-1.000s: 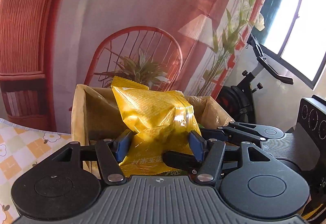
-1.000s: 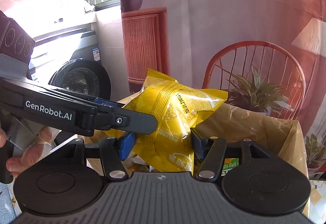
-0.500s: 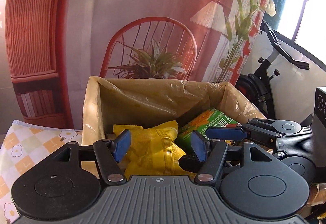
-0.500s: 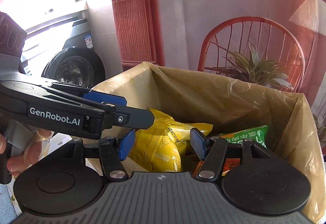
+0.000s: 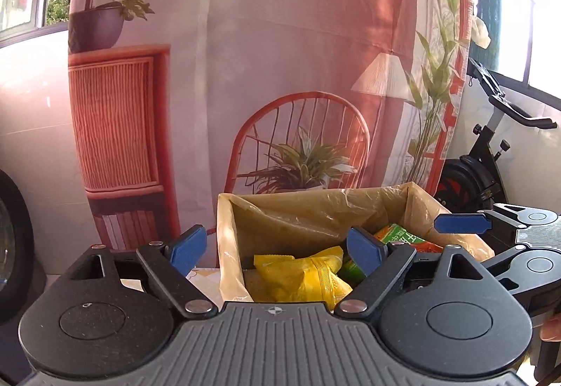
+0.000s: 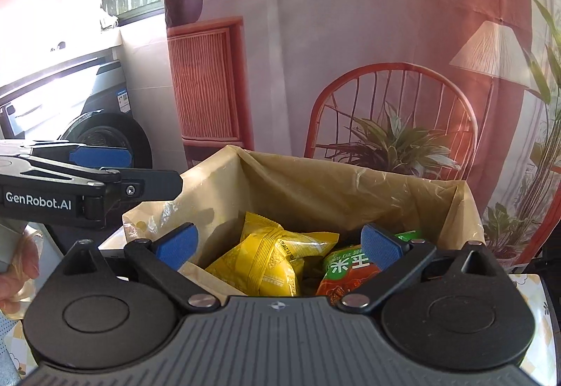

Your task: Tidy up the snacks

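**Snacks in the lined box, both grippers empty**

The grippers' black bodies hide the box's (image 6: 350, 189) near wall and floor. Its crinkled, translucent tan liner holds glossy yellow packets (image 6: 266, 259) and a green-and-red packet (image 6: 345, 272), partly covered. The left gripper (image 5: 277, 251) and right gripper (image 6: 280, 247) have just spread wide, with nothing between the blue pads.

Premises are a lived-in home, likely a utility or balcony room. Evidence: a front-loading washing machine (image 6: 101, 137) at the left wall; an exercise bike (image 5: 491, 154) under a sunlit window (image 5: 519, 0); a printed fabric backdrop (image 5: 298, 52) picturing a chair, lamp and plants; a floral checked tablecloth (image 6: 540, 308) on the work surface.
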The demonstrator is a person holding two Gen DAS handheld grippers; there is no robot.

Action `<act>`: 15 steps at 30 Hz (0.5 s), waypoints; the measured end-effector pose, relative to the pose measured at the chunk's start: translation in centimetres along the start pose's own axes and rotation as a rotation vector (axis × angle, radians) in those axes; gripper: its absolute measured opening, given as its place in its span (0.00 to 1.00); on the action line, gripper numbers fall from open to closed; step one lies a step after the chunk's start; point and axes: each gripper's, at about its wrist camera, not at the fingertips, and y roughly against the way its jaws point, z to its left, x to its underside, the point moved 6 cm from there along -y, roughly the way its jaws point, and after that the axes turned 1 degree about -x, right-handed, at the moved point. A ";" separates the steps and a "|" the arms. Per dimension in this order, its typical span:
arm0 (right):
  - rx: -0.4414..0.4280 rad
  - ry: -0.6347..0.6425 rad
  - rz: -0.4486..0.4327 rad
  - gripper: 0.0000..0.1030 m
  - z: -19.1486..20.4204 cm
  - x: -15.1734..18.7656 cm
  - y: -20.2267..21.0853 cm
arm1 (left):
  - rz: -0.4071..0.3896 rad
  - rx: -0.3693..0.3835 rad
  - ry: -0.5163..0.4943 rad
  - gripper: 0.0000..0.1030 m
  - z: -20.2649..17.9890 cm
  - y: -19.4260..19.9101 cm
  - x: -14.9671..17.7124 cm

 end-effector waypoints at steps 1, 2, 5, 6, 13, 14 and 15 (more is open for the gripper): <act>0.005 -0.003 -0.013 0.99 0.1 -0.2 0.5 | -0.007 -0.009 0.000 0.87 0.1 0.5 -0.1; 0.011 -0.006 -0.021 0.99 0.2 -0.3 0.9 | -0.016 -0.023 0.001 0.88 0.2 1.2 -0.2; 0.036 -0.008 -0.052 1.00 0.7 -0.5 2.4 | -0.028 -0.047 0.008 0.89 0.3 2.9 -0.2; 0.052 -0.006 -0.065 1.00 0.9 -0.4 3.1 | -0.033 -0.055 0.013 0.89 0.4 3.6 -0.2; 0.073 -0.020 -0.101 1.00 1.7 0.7 6.0 | -0.053 -0.134 0.048 0.92 0.6 7.2 0.8; 0.075 -0.033 -0.101 1.00 1.6 1.0 6.4 | -0.050 -0.155 0.049 0.92 0.6 7.6 0.9; 0.083 -0.045 -0.103 1.00 1.5 1.3 6.7 | -0.046 -0.175 0.049 0.92 0.6 7.9 1.1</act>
